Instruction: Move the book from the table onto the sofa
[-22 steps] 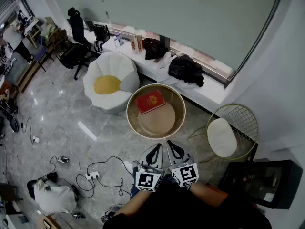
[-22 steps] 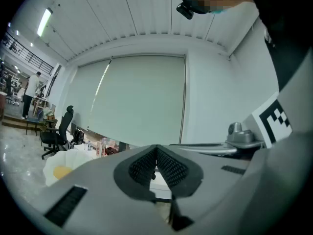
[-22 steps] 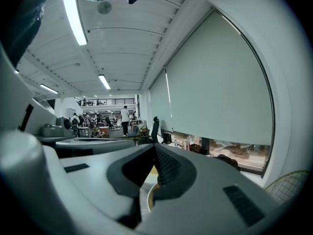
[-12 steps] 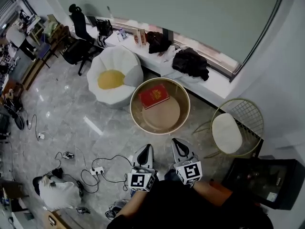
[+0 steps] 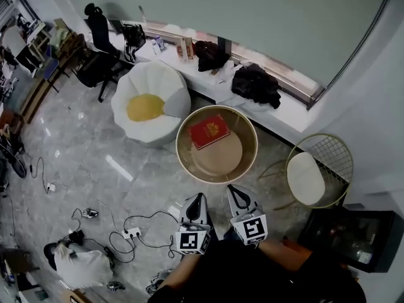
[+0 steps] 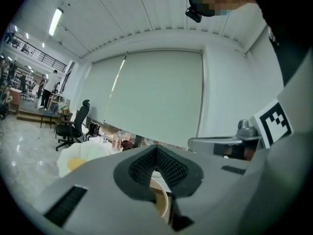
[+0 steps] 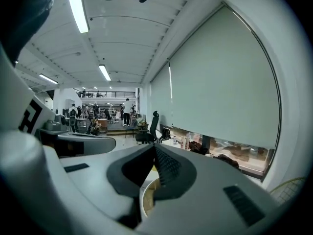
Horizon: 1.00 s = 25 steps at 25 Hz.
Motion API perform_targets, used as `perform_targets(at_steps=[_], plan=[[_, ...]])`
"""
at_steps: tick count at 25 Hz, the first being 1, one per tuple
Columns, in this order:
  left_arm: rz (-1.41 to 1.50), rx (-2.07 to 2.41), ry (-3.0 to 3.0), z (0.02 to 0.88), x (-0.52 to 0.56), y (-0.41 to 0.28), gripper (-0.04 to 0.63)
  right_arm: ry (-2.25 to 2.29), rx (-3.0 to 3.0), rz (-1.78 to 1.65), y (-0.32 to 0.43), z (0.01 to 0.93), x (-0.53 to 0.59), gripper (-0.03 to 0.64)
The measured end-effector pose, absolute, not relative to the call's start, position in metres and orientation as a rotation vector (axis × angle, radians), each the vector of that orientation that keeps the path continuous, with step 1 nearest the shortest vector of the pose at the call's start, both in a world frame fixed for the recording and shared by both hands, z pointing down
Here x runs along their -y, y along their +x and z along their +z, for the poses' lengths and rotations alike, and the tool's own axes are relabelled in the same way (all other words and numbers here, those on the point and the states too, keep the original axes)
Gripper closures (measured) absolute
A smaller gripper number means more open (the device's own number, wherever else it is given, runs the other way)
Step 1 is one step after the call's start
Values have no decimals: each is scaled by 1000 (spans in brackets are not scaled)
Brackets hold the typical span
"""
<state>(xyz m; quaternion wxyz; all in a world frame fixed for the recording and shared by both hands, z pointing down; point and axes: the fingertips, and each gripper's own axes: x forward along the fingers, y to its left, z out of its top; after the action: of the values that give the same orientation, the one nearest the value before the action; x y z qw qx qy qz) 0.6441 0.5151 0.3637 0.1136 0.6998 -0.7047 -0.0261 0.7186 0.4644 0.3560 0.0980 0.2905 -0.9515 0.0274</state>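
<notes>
A red book (image 5: 209, 131) lies on the far left part of a round gold-rimmed table (image 5: 247, 165). Left of the table stands a white petal-shaped sofa (image 5: 165, 84) with a yellow cushion (image 5: 144, 106). My left gripper (image 5: 197, 199) and right gripper (image 5: 235, 192) hang side by side just short of the table's near rim, both shut and holding nothing. In the left gripper view the closed jaws (image 6: 157, 151) point over the table rim (image 6: 165, 204), with the sofa (image 6: 80, 156) at left. The right gripper (image 7: 154, 149) shows the same shut state over the table's rim (image 7: 143, 194).
A gold wire chair (image 5: 314, 172) with a white seat stands right of the table. A white window ledge (image 5: 218, 87) holds dark bags (image 5: 255, 84) and bottles. Cables and a power strip (image 5: 132, 232) lie on the grey floor at left. A black office chair (image 5: 100, 52) stands at the far left.
Both grippers have drawn slightly apart and sit a little lower in the head view. The table, book and sofa have shifted a little to the right as the head view moved.
</notes>
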Motion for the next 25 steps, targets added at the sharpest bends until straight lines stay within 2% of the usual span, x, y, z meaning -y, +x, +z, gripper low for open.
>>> perform_targets(at_steps=[9,14,25], plan=[[-134,1934,2117,371,-481,539,578,856,2745,-130,600,351,-433,601],[-87,1852,2140,390,-477,476,579,941,2683,-92,548,356,-423,601],[-62,1729,2168,417,-444,426,578,1175,2435,151,560,405,-372,601]])
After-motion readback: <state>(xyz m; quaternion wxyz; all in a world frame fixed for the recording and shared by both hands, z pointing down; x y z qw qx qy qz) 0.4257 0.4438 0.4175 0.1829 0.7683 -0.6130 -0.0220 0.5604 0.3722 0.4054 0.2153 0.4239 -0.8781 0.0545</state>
